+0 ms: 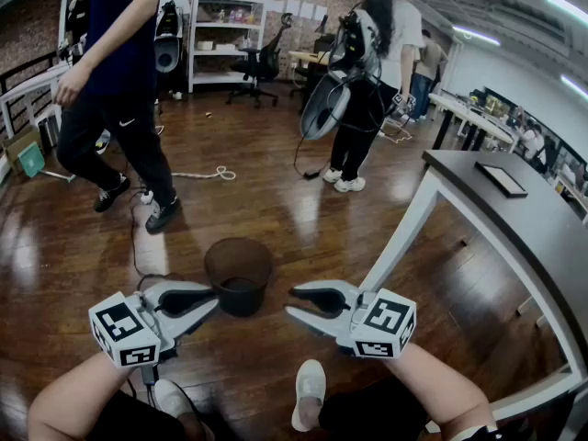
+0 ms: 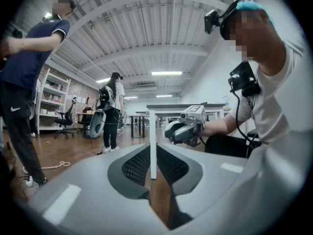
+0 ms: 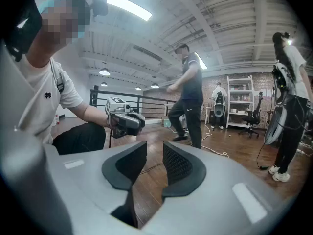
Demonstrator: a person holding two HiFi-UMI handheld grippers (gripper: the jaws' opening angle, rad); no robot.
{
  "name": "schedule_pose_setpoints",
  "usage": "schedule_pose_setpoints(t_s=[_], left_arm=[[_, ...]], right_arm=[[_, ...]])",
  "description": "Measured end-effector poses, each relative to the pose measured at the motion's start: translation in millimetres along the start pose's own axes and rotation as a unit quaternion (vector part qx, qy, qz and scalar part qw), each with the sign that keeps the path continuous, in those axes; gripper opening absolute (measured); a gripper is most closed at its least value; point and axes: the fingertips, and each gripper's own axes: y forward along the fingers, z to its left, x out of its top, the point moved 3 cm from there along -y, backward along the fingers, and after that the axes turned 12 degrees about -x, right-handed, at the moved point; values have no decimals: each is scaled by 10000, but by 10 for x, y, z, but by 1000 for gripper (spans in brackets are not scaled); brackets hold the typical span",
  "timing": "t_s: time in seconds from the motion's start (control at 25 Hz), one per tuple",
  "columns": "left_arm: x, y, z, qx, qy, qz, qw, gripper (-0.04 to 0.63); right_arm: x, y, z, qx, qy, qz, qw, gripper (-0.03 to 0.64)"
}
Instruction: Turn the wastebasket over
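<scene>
The wastebasket is standing upright between the grippers, nearer the barely-parted, empty left gripper than the wider-open, empty right gripper.

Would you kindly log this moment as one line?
wastebasket upright on floor | left claw open, empty | right claw open, empty

Left claw barely open; right claw wider.

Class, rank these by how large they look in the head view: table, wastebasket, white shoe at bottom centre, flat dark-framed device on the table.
1. Table
2. Wastebasket
3. White shoe and flat dark-framed device look about alike. The shoe is nearer the camera, so I leave them unranked.
</scene>
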Motion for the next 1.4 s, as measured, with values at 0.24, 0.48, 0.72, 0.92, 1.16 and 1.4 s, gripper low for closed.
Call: schedule_pose_setpoints(t_s=[0.24, 0.48, 0.72, 0.92, 1.16, 1.4], left_arm=[[363, 451, 693, -130, 286, -174, 9994, 91], [326, 613, 1385, 221, 107, -63, 9997, 101], [289, 780, 1791, 384, 37, -76, 9992, 103], [42, 812, 1993, 634, -182, -80, 9978, 104], [-281, 831, 2055, 454, -232, 231, 9984, 109], [-358, 789, 2047, 323, -475, 221, 9981, 109]], right_arm=[[125, 171, -843, -342, -432, 362, 9978, 118], [-463, 950, -1371, -21, -915, 1494, 9845, 130], [-1086, 1668, -1261, 748, -1587, 2501, 9522, 156], [-1746, 2163, -1037, 1301, -2232, 3401, 9042, 170], [-2425, 2526, -798, 1333, -2522, 4089, 8668, 166], [-2656, 2651, -791, 1101, -2811, 4339, 8489, 64]])
